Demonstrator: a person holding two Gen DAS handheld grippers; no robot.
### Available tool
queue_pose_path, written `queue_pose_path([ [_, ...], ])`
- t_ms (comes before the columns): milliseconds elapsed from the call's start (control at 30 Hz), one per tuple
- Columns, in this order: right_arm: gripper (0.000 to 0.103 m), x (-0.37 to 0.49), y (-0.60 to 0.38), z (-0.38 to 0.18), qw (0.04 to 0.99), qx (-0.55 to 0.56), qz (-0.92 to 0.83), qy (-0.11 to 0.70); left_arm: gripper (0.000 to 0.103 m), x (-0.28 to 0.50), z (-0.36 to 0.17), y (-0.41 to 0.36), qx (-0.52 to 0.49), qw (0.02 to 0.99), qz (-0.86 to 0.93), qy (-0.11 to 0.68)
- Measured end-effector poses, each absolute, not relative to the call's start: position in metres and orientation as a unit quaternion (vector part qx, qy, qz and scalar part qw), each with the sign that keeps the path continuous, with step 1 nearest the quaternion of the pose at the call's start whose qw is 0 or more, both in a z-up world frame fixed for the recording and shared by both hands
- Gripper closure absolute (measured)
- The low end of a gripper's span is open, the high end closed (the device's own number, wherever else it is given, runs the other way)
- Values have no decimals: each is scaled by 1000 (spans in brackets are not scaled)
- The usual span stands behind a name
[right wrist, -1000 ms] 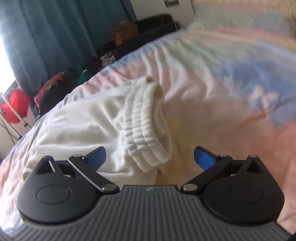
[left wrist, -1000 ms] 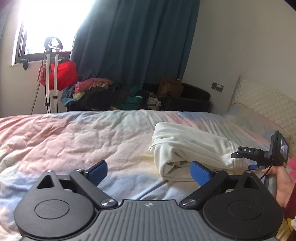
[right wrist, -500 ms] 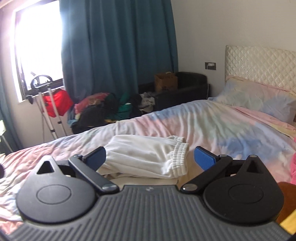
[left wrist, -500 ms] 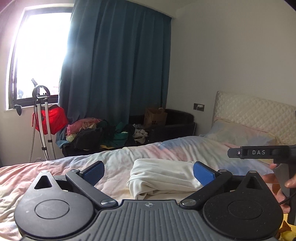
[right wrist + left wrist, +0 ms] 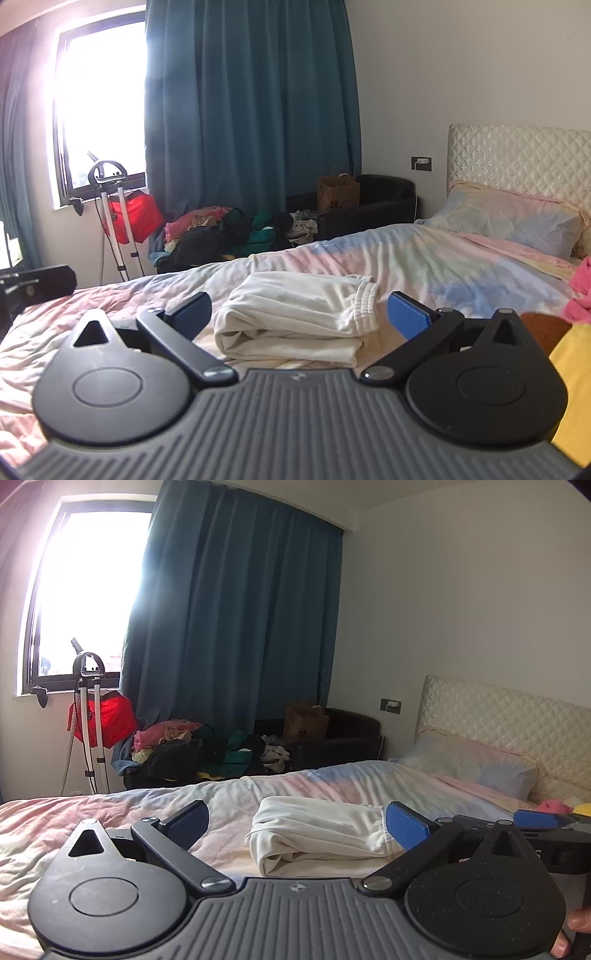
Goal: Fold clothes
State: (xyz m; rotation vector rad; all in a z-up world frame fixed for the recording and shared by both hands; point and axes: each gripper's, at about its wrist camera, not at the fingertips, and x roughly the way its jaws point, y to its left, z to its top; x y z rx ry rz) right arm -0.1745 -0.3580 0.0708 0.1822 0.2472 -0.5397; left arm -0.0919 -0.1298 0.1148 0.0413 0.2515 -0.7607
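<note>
Change: both grippers had pulled back and levelled out from a second earlier, when the right one was close over the waistband.
Left gripper: held low and level above the bed, blue pads spread wide, gripping nothing.
Right gripper: level, pads wide apart, empty; its tip showed in the left view.
White trousers: folded, lying flat on the pastel duvet, elastic waistband toward the pillow.
Writing: none legible; the paper bag's print was too small to read.
</note>
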Motion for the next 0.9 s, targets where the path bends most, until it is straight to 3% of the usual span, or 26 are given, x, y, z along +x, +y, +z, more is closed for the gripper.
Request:
queue_pose_path([
  [333,0,-172,-331,35,949,88,-285,105,0,-86,81,-117,35,926,-348,139],
  [900,0,-171,-310,31,949,74,-286,112,0,-75,69,-105,25,928,-339,154],
])
